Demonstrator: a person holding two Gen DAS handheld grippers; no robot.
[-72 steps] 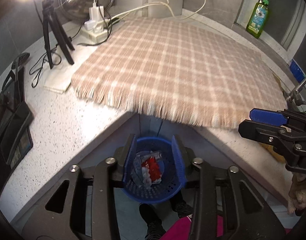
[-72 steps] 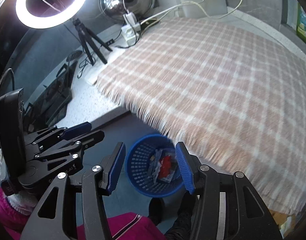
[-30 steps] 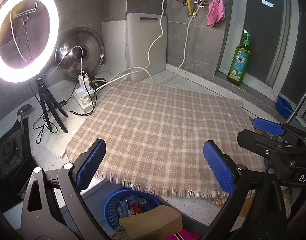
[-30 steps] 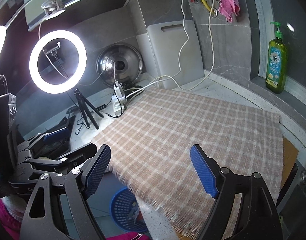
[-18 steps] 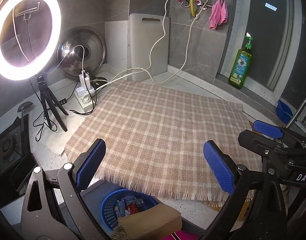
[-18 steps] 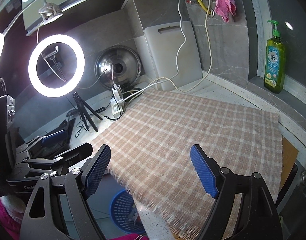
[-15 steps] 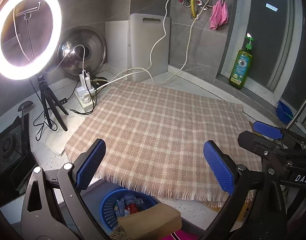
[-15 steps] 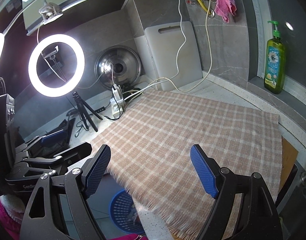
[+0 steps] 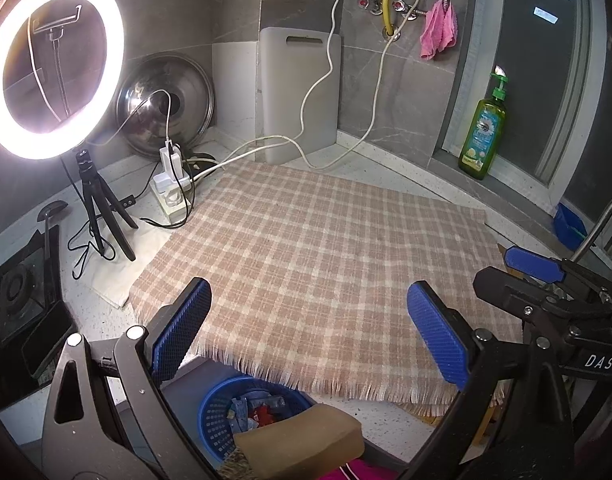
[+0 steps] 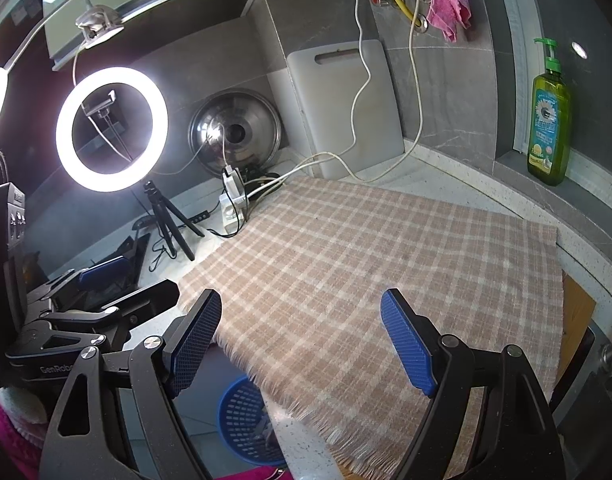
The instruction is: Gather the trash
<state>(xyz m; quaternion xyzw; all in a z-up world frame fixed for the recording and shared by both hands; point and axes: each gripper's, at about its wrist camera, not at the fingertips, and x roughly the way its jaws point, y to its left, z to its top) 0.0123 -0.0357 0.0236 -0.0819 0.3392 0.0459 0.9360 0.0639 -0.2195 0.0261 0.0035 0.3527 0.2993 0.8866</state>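
Plaid cloth (image 9: pixel 326 264) covers the speckled countertop (image 9: pixel 406 168), bare. Blue trash basket (image 9: pixel 218 412) sits on the floor below the counter's front edge, wrappers (image 9: pixel 254 408) inside. Left gripper (image 9: pixel 306 332) and right gripper (image 10: pixel 298 340) hover over the cloth's fringe, jaws wide, both empty. Dish soap bottle (image 10: pixel 548 128) on the sill.

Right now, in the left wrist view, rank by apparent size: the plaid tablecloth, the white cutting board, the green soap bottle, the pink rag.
1. Plaid tablecloth
2. White cutting board
3. Green soap bottle
4. Pink rag, close to the bottle; fisheye distortion makes that pair unsure.
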